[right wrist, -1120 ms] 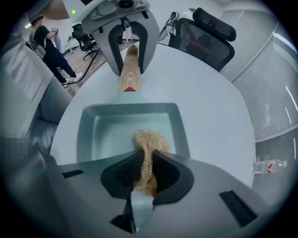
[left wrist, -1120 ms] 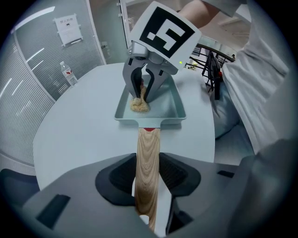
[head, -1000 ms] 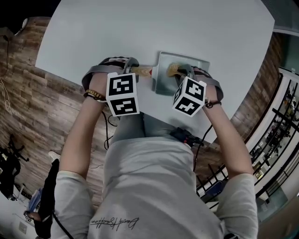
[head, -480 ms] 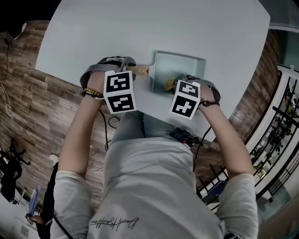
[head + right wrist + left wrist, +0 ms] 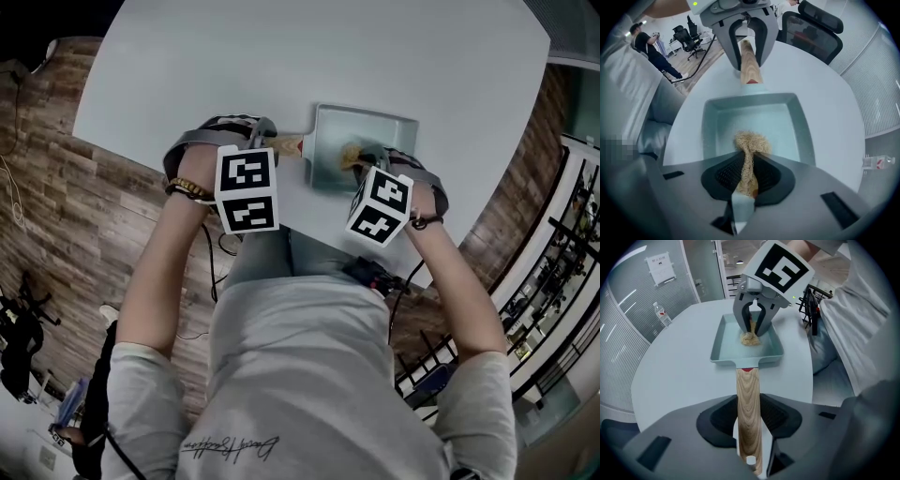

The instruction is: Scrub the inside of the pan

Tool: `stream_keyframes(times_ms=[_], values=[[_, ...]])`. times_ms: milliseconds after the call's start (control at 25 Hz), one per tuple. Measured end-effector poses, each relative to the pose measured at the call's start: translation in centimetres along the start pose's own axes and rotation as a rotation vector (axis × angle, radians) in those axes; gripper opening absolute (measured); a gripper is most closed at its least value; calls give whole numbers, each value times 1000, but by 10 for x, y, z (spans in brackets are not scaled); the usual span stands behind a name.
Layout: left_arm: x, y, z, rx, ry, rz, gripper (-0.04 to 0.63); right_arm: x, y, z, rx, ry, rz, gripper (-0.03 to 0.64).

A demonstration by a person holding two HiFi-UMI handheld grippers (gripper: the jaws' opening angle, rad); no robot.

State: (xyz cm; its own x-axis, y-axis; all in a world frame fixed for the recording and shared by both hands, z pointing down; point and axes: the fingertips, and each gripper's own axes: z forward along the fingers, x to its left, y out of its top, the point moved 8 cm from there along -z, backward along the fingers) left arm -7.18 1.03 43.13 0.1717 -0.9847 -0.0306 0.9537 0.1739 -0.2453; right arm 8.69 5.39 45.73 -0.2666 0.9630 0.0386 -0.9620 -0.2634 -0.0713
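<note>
The white table (image 5: 187,75) carries the pale-green pan (image 5: 375,127). The left gripper (image 5: 749,427) has its fingers clamped on the pan's wooden handle (image 5: 747,390). The right gripper (image 5: 746,178) pinches a fibrous scrubber (image 5: 752,140) against the pan's floor. Scrubbing looks under way, and I cannot judge how much is left.

Both forearms (image 5: 155,272) reach forward side by side. The left gripper (image 5: 261,139) points steeply down, its jaws clamped on a wooden handle (image 5: 748,399). The right gripper (image 5: 373,157) points straight down, jaws pinched tight on a straw-coloured scrubber (image 5: 751,143).
</note>
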Motion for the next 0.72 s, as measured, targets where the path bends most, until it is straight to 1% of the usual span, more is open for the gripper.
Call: stream_keyframes(times_ms=[120, 320, 520, 720], values=[[-1, -1, -1, 4, -6, 8, 153, -19, 1, 2, 4, -42, -2, 71], [-2, 2, -2, -1, -5, 10, 154, -43, -1, 3, 16, -87, 2, 72], [-3, 4, -1, 0, -2, 7, 155, -54, -2, 4, 16, -100, 7, 72], [-2, 2, 0, -3, 6, -44, 155, -53, -2, 4, 9, -109, -4, 71]])
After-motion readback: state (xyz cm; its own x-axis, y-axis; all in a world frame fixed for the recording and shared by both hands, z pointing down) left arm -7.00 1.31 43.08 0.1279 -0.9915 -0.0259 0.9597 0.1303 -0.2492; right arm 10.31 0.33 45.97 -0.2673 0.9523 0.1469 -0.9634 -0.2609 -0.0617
